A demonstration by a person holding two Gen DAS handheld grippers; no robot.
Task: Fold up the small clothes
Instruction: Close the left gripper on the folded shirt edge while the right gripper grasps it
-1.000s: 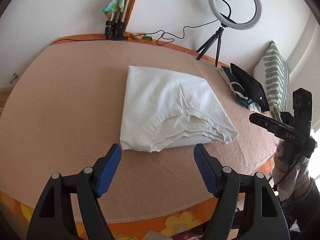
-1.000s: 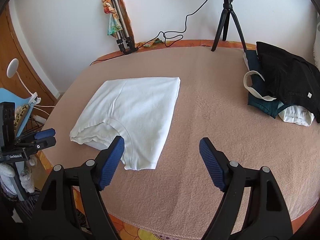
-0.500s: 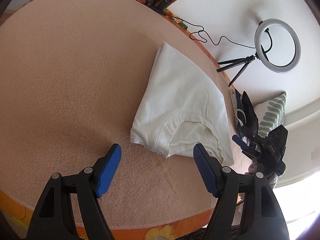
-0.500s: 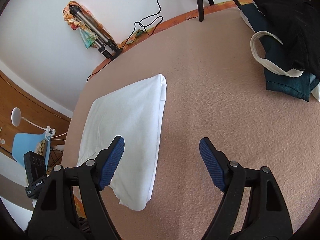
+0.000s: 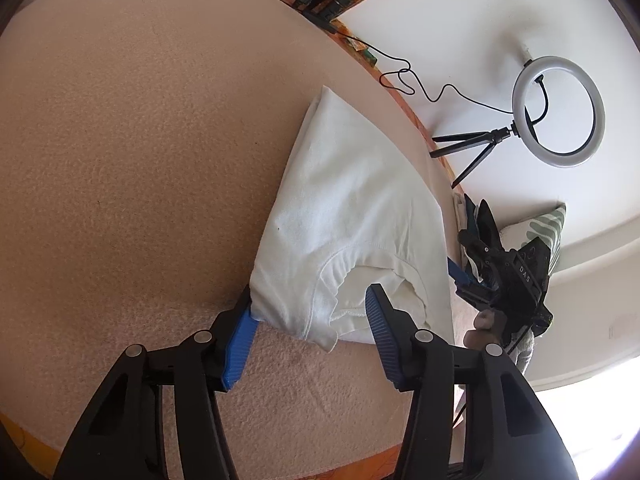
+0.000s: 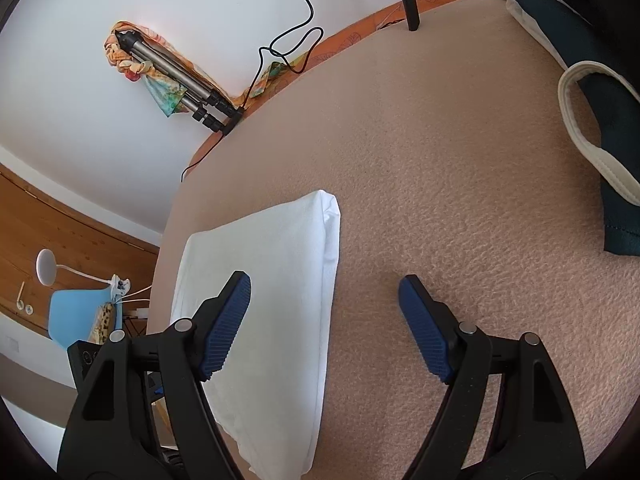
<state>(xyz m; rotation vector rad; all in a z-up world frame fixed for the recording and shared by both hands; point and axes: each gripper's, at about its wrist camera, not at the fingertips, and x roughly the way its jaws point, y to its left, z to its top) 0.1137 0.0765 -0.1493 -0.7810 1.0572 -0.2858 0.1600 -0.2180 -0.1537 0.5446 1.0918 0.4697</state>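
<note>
The folded white T-shirt (image 5: 352, 216) is lying flat on the peach blanket (image 5: 132, 152) covering the bed, close to the near edge, with its neckline end pointing toward that edge and its folded end (image 6: 326, 216) toward the wall. It is resting as a compact rectangle, judged to be partly folded and awaiting a further fold.

The left gripper (image 5: 308, 320) is straddling the near left corner of the shirt. Its jaws are closing, with the hem and neckline layers lying between them; the left pad is touching the cloth edge, while the right pad is standing over the collar opening, so no firm pinch is evident yet. This placement is judged to be for catching all layers at one corner.

The right gripper (image 6: 324, 308) is hovering over the shirt's right long edge with its jaws standing wide and holding nothing: one pad over the cloth, the other over bare blanket. It is judged to be lining up for a matching grasp.

A stack of dark clothes (image 6: 592, 92) with a white band is sitting toward the far right corner of the bed, well apart. A ring light (image 5: 558, 110) on a small tripod is standing at the far edge, its cable trailing along the white wall. A folded tripod (image 6: 180, 80) wrapped in patterned fabric is leaning against that wall. A striped cushion (image 5: 550, 228) is lying beyond the clothes. A blue chair (image 6: 80, 316) and a white lamp (image 6: 46, 268) are standing beside the bed.
</note>
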